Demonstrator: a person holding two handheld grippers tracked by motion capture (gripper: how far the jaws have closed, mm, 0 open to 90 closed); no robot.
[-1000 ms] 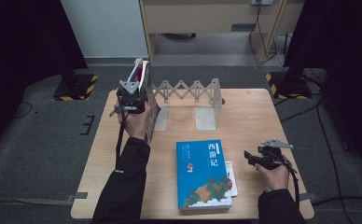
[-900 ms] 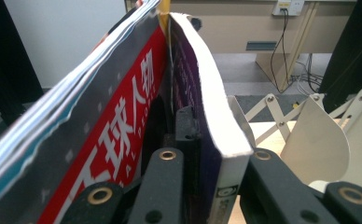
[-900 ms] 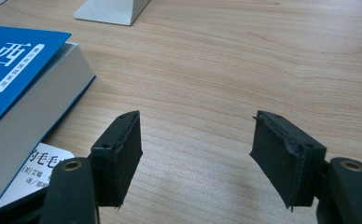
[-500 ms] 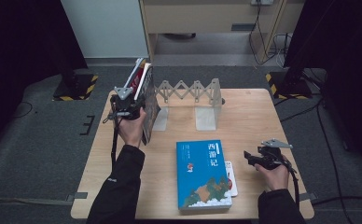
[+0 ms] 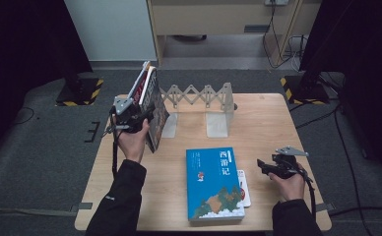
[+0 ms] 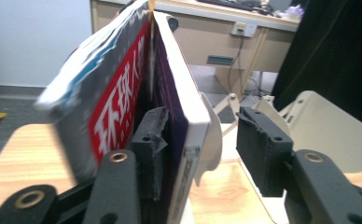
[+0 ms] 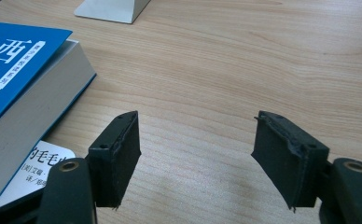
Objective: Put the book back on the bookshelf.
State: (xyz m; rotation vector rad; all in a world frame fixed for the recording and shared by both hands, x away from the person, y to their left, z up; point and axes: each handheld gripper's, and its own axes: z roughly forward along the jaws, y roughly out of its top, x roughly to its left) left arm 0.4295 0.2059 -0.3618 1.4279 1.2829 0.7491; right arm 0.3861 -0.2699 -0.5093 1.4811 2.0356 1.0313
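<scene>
Books (image 5: 149, 105) lean tilted against the left end plate of a pale folding book rack (image 5: 199, 96) at the back of a light wooden table (image 5: 268, 123). The left gripper (image 5: 139, 117) is beside them; in the left gripper view one black pad lies against the white-edged purple book (image 6: 181, 116) next to a red-spined one (image 6: 118, 109), while the other pad stands clear. Its jaws have just been opening, the book between them but no longer clamped. A blue book (image 5: 214, 183) lies flat at the table's front middle, on top of a thin white booklet (image 5: 244, 188). The right gripper (image 5: 264, 166) hovers low just right of it, jaws moderately apart with bare wood between them. Around the table is grey carpet, dark curtains at both sides, a white wall panel and a wooden cabinet with cables behind.
</scene>
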